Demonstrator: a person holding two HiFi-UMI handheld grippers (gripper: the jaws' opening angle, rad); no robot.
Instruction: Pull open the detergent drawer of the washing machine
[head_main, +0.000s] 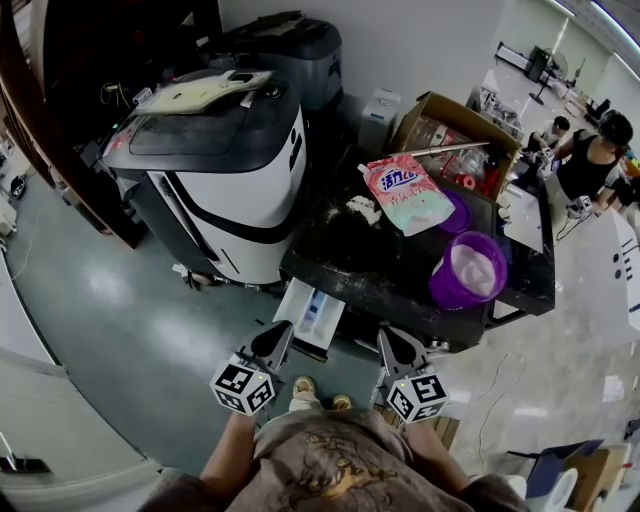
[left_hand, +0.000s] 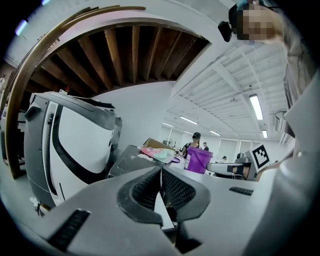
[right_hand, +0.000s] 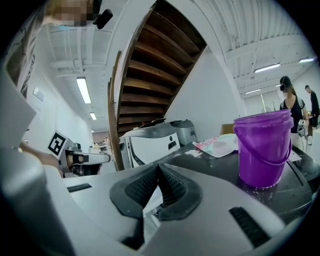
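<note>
Holding two grippers low and side by side in front of the washing machine (head_main: 340, 255), each carrying one marker cube (head_main: 243, 385). Pressing the left gripper (left_hand: 161, 171) fully closed, its two ribbed pads meeting at the tips and clamping nothing. Pressing the right gripper (right_hand: 159, 169) closed the same way, pads touching at the tips, gripping nothing.

Showing one drawer (head_main: 312, 312), white with a blue insert, standing pulled out from under the machine's black top. Lying just ahead of the jaws, between the two pairs and nearer the left pair; not possible to tell whether the left tips are touching its corner.

Sitting on the black top, ahead and to the right of the right jaws: one purple bucket (head_main: 468, 272) closest, then one pink-and-green bag (head_main: 405, 195) lying flat and overlapping one purple round piece (head_main: 460, 215), lid or bowl unclear. Standing farthest beyond the jaws, one open cardboard box (head_main: 455, 125).

Standing ahead and to the left of the left jaws, two more machines: one white-and-black machine (head_main: 240, 190) and one grey machine (head_main: 290, 50) behind it.

Standing well off to the right of the right jaws, two people (head_main: 598, 150).
</note>
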